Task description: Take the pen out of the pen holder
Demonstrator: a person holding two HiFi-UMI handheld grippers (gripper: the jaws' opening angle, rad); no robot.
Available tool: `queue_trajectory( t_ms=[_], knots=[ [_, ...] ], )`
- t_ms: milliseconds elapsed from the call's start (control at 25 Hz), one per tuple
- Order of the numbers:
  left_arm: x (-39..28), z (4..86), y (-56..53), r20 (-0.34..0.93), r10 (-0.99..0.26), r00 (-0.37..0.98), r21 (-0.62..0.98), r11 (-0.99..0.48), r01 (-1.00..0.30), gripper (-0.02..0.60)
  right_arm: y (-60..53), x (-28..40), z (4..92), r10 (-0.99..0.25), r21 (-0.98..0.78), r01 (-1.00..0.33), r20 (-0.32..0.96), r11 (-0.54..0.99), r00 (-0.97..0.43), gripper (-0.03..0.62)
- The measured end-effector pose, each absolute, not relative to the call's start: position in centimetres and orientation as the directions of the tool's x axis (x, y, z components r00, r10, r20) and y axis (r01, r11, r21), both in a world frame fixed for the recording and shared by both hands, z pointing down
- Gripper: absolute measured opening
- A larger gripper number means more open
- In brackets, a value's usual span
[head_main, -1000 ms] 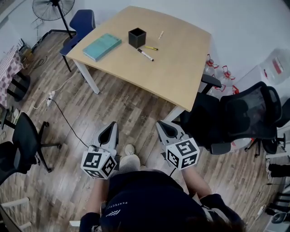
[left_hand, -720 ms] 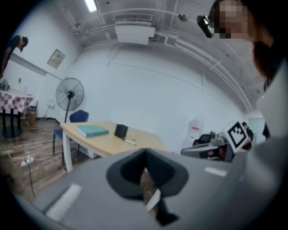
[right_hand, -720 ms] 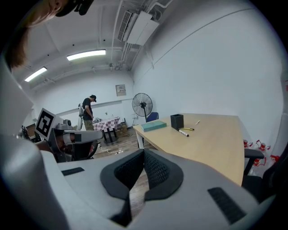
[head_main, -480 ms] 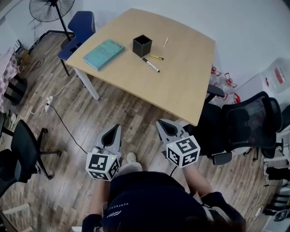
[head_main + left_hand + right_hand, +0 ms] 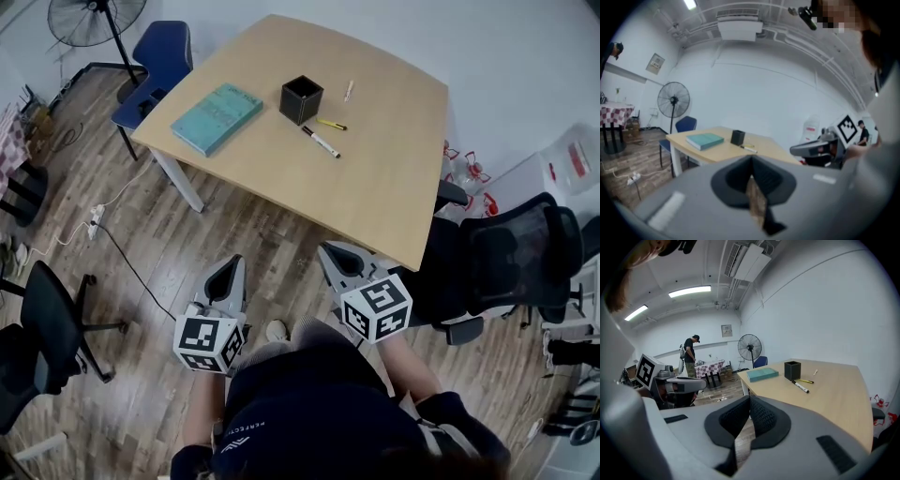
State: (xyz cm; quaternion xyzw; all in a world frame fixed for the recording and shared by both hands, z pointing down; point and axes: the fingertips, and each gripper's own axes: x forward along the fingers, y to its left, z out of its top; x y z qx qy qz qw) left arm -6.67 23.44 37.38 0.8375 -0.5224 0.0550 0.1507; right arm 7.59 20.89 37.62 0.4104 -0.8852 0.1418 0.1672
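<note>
The left gripper (image 5: 231, 266) and the right gripper (image 5: 331, 254) are held side by side low in front of the person (image 5: 314, 412), above the wooden floor (image 5: 159, 244). Both point toward 12 o'clock in the head view. In each gripper view the jaws are pressed together at the tips, with nothing between them – both tools are empty.

The table (image 5: 394, 187) lies ahead at 12 o'clock, well apart from both grippers. The black pen holder (image 5: 301, 99) stands upright on its far half. Three pens lie flat on the tabletop outside it:
- a white marker with a black cap (image 5: 322, 142) at about 5 o'clock of the holder, near it
- a yellow pen (image 5: 331, 125) at about 4 o'clock, just beside the marker
- a small pale pen (image 5: 349, 90) at about 3 o'clock, a little further off

A teal book (image 5: 217, 118) lies at 9 o'clock of the holder. A blue chair (image 5: 155, 66) stands at the table's 10 o'clock corner – a black office chair (image 5: 511, 253) at its 4 o'clock side.
</note>
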Motion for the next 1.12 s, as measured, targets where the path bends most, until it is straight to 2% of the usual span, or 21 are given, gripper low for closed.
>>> queue_trajectory(
  t_ms=[480, 1120],
  knots=[
    [-7.3, 38.0, 17.3, 0.251, -0.823, 0.510, 0.231, -0.461, -0.857, 0.005, 15.2, 5.7, 38.1, -0.663, -0.099, -0.762, 0.431, 0.640, -0.612, 0.002],
    [-9.0, 37.2, 4.2, 0.305, -0.791, 0.530, 0.172, -0.502, -0.848, 0.005, 2.0, 2.3, 37.6, -0.636, -0.132, -0.741, 0.428, 0.659, -0.642, 0.002]
  ],
)
